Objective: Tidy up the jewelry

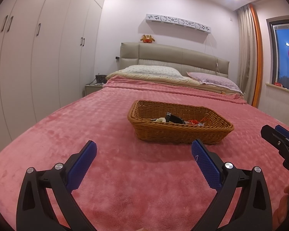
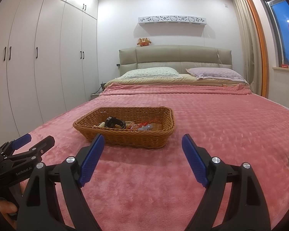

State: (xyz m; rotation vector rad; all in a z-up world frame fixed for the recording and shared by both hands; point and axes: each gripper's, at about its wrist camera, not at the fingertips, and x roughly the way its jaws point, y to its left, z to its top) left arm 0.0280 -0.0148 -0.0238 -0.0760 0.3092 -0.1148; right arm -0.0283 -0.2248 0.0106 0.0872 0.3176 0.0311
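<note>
On the pink blanket (image 2: 212,119), wicker basket (image 2: 125,137) holds tangled jewelry (image 2: 129,125); light, snaggy, I'd pinch one strand. Both tongs, left (image 1: 144,153) and right (image 2: 142,147), spread empty.

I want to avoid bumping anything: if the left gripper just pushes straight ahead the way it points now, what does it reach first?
Most likely the wicker basket: the open left gripper points at its near wall, with only bare pink blanket between. If angled slightly downward, it could brush the blanket first; depth is hard to judge.
</note>
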